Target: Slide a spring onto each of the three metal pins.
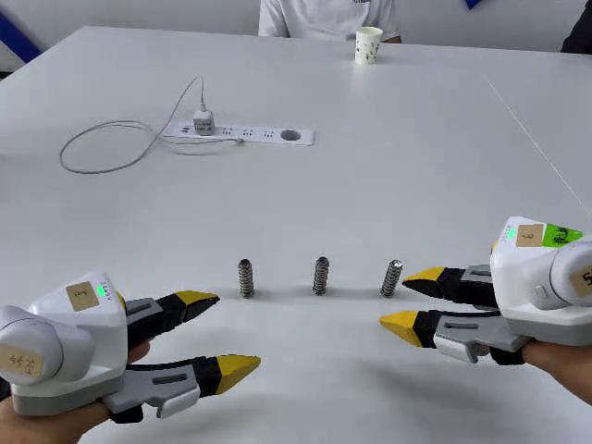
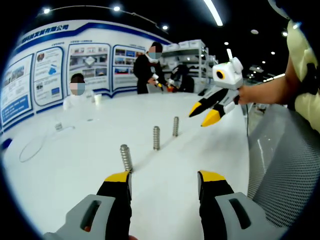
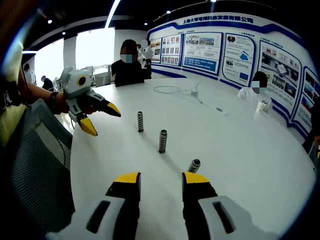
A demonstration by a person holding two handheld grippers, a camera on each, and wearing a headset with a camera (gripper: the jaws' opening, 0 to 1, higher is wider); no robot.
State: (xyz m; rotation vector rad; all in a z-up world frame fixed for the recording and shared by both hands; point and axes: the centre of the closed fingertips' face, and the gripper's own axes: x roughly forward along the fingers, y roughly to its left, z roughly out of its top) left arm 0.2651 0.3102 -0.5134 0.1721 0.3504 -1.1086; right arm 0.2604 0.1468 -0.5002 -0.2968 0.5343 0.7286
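Three metal pins stand in a row on the white table, each with a spring around it: the left one [image 1: 246,277], the middle one [image 1: 320,276] and the right one [image 1: 391,278]. My left gripper [image 1: 216,333] is open at the lower left, short of the left pin [image 2: 126,157], with nothing between its yellow fingertips. My right gripper [image 1: 414,300] is open just right of the right pin [image 3: 194,165], also holding nothing. From the left gripper view the right gripper [image 2: 204,111] hangs beyond the far pin [image 2: 175,126]. The left gripper [image 3: 99,118] appears past the far pin [image 3: 140,121] in the right gripper view.
A white power strip [image 1: 242,133] with a plugged charger and a looping cable [image 1: 97,148] lies further back on the table. A paper cup [image 1: 368,44] stands at the far edge in front of a seated person [image 1: 326,17]. A mesh chair [image 2: 285,165] is beside the table.
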